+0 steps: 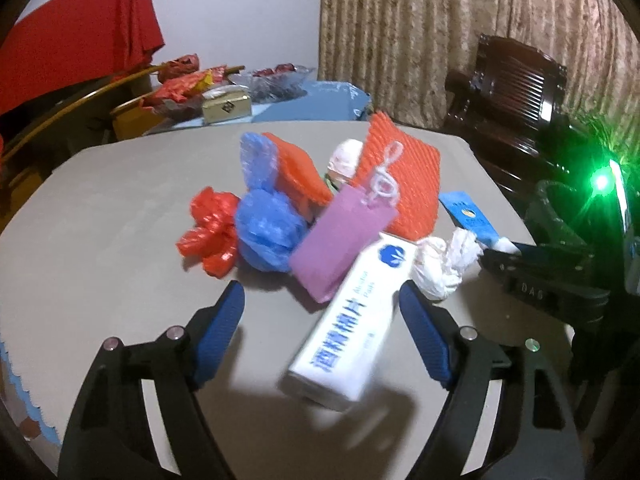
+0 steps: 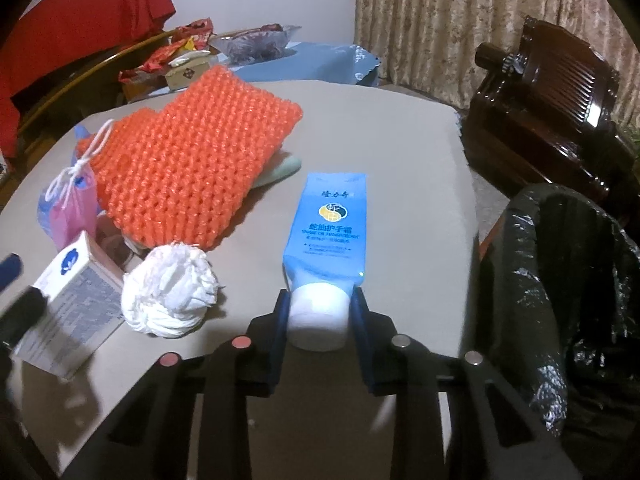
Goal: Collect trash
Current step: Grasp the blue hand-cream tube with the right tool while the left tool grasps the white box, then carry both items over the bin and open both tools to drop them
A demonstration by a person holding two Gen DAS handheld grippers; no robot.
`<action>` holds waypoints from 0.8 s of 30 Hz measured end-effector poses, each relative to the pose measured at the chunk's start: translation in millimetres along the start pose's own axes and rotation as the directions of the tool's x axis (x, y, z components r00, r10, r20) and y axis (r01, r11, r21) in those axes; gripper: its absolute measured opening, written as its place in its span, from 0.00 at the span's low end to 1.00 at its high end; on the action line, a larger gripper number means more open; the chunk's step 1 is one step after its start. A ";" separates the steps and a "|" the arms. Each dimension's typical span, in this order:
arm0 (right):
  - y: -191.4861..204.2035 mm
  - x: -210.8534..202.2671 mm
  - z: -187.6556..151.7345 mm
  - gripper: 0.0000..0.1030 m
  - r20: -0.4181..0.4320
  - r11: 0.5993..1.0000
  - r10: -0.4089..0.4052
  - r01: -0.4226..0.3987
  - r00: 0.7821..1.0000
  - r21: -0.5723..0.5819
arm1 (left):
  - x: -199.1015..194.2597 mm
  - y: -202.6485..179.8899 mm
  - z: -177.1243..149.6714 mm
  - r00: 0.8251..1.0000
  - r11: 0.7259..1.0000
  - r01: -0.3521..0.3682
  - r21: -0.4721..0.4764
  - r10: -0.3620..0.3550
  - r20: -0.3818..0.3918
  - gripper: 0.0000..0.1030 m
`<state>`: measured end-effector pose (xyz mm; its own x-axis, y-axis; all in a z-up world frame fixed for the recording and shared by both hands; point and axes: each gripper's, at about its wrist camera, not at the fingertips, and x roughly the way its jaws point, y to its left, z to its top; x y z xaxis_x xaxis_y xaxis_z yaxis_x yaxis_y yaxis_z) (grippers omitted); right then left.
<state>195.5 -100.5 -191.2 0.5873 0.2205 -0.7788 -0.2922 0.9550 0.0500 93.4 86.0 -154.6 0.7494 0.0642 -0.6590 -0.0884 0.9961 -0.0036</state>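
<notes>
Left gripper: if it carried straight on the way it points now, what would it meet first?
Most likely the white box, which already lies between the open left gripper fingers, nearer the right one; the purple pouch lies just beyond.

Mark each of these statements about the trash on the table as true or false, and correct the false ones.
1. The right gripper has its fingers on the white cap of the blue tube. True.
2. The left gripper is clamped on the white box. False: its fingers stand apart on either side of the box, not touching it.
3. A black-lined bin stands at the table's right edge. True.
4. The orange foam mesh is already in the bin. False: it lies on the table.
</notes>
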 end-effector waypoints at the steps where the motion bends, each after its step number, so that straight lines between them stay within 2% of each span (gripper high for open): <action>1: -0.3 -2.1 0.3 0.29 0.001 1.000 0.010 -0.010 1.000 0.003 | 2.0 -2.8 -0.8 1.000 1.000 0.011 0.008 -0.011 -0.007 0.76; 5: 1.3 -15.2 -0.1 0.29 0.017 1.000 0.016 -0.016 1.000 0.000 | 9.6 -10.6 -5.0 0.999 0.999 0.032 0.022 -0.031 -0.041 0.72; 7: 1.2 -24.1 -0.9 0.29 0.026 1.000 0.012 -0.012 1.000 0.001 | 12.7 -13.1 -7.6 0.997 0.999 0.038 0.019 -0.036 -0.061 0.54; 11: -3.7 -43.8 -9.3 0.29 0.046 1.000 0.016 -0.017 0.999 0.006 | 12.4 -13.2 -11.8 0.996 0.999 0.046 0.006 -0.046 -0.076 0.42; 13: -7.6 -54.8 -12.7 0.29 0.057 1.000 0.018 -0.019 0.998 0.018 | 7.9 -15.4 -11.4 0.996 0.998 0.063 0.010 -0.062 -0.071 0.30; 24: -21.3 -101.9 -15.6 0.29 0.140 0.998 0.017 -0.025 0.990 0.061 | -29.9 -35.4 5.8 0.995 0.995 0.100 0.028 -0.100 0.010 0.29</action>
<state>130.1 -146.4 -122.7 0.6822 0.2619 -0.6827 -0.2601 0.9595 0.1082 77.9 49.2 -130.4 0.7607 -0.0356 -0.6481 0.0053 0.9988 -0.0487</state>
